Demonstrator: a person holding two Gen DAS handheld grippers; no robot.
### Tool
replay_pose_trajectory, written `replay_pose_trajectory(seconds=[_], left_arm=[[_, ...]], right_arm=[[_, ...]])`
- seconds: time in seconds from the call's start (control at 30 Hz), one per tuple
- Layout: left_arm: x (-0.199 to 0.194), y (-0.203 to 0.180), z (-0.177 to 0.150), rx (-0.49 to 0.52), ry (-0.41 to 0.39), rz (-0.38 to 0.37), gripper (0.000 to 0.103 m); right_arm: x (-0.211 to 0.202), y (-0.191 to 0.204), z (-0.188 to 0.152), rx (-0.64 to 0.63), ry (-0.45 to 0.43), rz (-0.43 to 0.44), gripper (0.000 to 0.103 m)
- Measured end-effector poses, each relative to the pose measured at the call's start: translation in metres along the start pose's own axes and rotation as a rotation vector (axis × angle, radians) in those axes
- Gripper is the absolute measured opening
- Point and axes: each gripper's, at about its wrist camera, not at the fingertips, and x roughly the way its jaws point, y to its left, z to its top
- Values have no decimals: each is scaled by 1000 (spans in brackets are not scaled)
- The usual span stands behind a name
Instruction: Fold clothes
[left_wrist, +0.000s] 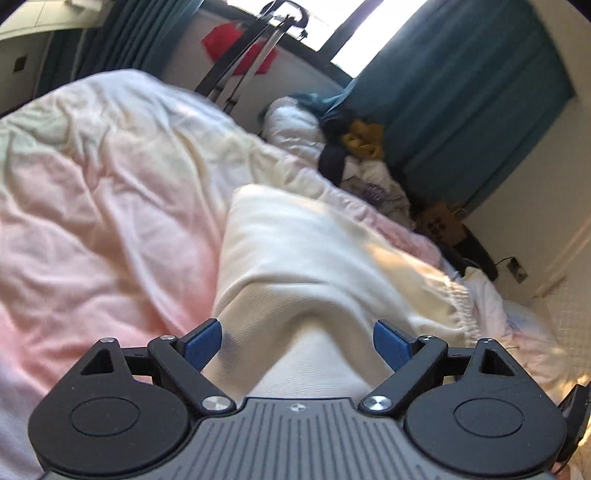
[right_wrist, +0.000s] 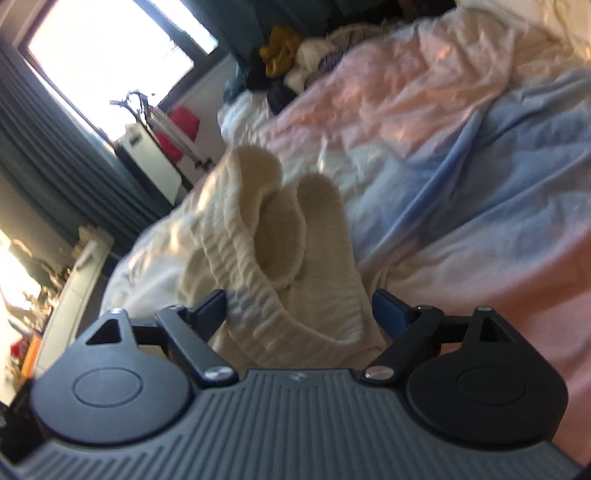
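Observation:
A cream pair of soft trousers (left_wrist: 306, 258) lies across the bed, its elastic waistband toward the right. My left gripper (left_wrist: 297, 345) has its blue pads wide apart, with a raised fold of the cream cloth between them. In the right wrist view the ribbed waistband (right_wrist: 258, 258) bunches up between the spread pads of my right gripper (right_wrist: 301, 312). Neither pair of pads presses on the cloth.
A rumpled pink, white and blue duvet (left_wrist: 92, 221) covers the bed (right_wrist: 498, 184). A heap of clothes, one mustard yellow (left_wrist: 362, 140), sits at the bed's far end by teal curtains (left_wrist: 461, 92). A metal rack with red cloth (left_wrist: 240, 48) stands by the window.

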Motion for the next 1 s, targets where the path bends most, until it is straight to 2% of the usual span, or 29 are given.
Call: replay_pose_trajectory(seconds=[0.2,0.43,0.47,0.53,0.63,0.67,0.7,0.77,0.8,0.87,0.9,1.0], left_arm=[[27,7,-11,-70,55,-2,91],[33,18,-14,-152,62,-28,89],[33,18,-14,-152,63,-29,88],[34,15,-14,-127,68,-17,84],[36,10,-15,-91,71,17,69],[35,10,-15,-86,70,22,62],[34,10,-15,-89,69,21,59],[32,10,-14,-95,65,20,42],[30,9,-13,-99,59,19,39],[23,6,-11,-102,42,9,25],[17,3,-9,-102,29,0,23],[-1,-11,-1,-91,-17,-30,14]], right_arm=[[5,-14,3,142,37,153,91],[10,-28,6,283,75,311,91],[10,-27,6,282,78,312,91],[17,-26,4,261,104,223,90],[27,-21,2,202,129,138,90],[30,-18,1,178,136,117,87],[32,-15,1,156,141,96,79],[28,-12,2,148,134,67,64],[24,-10,2,143,126,73,57],[16,-5,3,132,110,85,48],[12,-3,3,126,102,91,42],[-6,3,7,134,62,142,35]])
